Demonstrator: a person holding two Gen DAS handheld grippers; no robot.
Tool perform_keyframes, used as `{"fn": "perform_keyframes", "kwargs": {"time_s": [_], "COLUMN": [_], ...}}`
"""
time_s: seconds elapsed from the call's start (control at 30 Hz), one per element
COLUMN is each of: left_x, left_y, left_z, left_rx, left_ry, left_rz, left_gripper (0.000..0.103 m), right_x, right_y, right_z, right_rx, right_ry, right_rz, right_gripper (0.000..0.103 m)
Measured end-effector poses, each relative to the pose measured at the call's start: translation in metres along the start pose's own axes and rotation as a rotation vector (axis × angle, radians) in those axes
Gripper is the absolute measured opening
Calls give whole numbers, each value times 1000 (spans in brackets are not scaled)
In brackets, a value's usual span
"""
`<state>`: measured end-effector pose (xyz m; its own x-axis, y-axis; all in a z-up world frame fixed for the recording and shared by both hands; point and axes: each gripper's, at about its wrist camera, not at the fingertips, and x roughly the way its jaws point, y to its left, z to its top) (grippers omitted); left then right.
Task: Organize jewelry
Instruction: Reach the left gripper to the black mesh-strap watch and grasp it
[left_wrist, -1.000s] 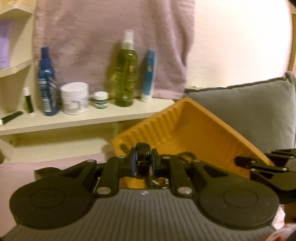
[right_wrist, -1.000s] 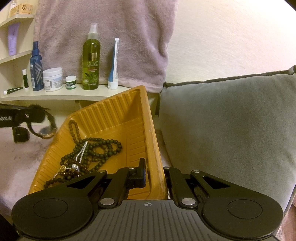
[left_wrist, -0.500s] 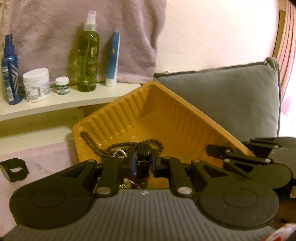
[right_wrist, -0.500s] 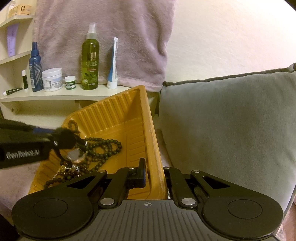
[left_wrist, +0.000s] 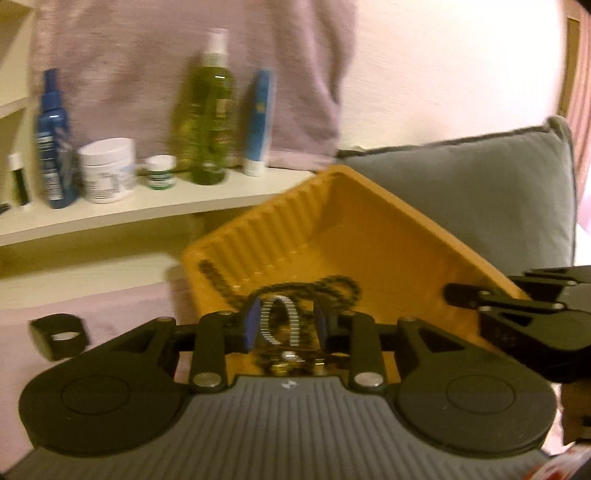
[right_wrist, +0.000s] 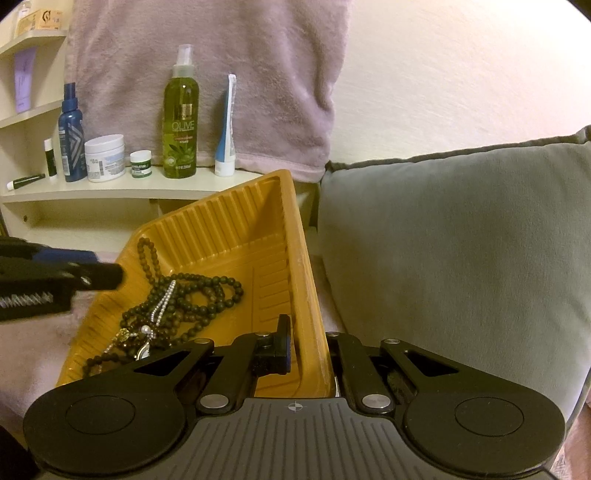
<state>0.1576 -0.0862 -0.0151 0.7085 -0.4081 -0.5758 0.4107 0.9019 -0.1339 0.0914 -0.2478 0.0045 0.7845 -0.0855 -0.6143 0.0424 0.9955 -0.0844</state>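
Observation:
A yellow ribbed tray (right_wrist: 229, 229) sits tilted on pink cloth beside a grey cushion. In it lie dark bead necklaces (right_wrist: 207, 291) and a silver chain (right_wrist: 164, 301). My right gripper (right_wrist: 308, 350) is shut on the tray's near right rim. My left gripper (left_wrist: 284, 323) hangs over the tray's near left end and its jaws are opening. A silver ribbed stretch band (left_wrist: 277, 321) loops loosely between its blue pads (left_wrist: 250, 326), and neither pad presses on it. The right wrist view shows the left gripper (right_wrist: 107, 275) at the tray's left edge.
A cream shelf (right_wrist: 110, 190) behind the tray holds a green spray bottle (right_wrist: 181, 118), a blue bottle (right_wrist: 72, 136), a white jar (right_wrist: 105, 157), a small green jar and a blue tube. A pink towel hangs above. A black band (left_wrist: 59, 336) lies on the cloth to the left.
The left gripper was shut on a dark watch part and swung over the tray. Its jaws have parted, and the silver band now shows loose between them. The right gripper has not moved.

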Motion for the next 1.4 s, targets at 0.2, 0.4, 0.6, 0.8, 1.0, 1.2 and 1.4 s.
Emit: {"fn": "perform_keyframes", "kwargs": {"time_s": [0.2,0.4,0.6,0.8,1.0,1.2,1.4], "left_x": [-10,-18,-27,-28,-20,-12,1], "left_y": [31,62,94,122,147,166,178], "left_z": [-3,-15,-25,-29,-37,-40,-41], "left_rx": [-35,-62,-89,-88,-104,-163,-164], "left_ry": [-12,-9,-7,0,32,15,11], "left_rz": [110,229,328,378,397,383,361], "left_gripper": [28,32,47,69,73,73,73], "right_x": [0,0,1,3,5,8,10], "right_y": [1,1,0,1,1,0,0], "right_z": [0,0,0,0,-1,-2,-2], "right_rx": [-2,-6,-12,-20,-29,-37,-39], "right_ry": [1,3,8,12,19,28,33], "right_rz": [0,-2,-4,-7,-15,-24,-28], "right_gripper": [6,6,6,6,6,6,6]}}
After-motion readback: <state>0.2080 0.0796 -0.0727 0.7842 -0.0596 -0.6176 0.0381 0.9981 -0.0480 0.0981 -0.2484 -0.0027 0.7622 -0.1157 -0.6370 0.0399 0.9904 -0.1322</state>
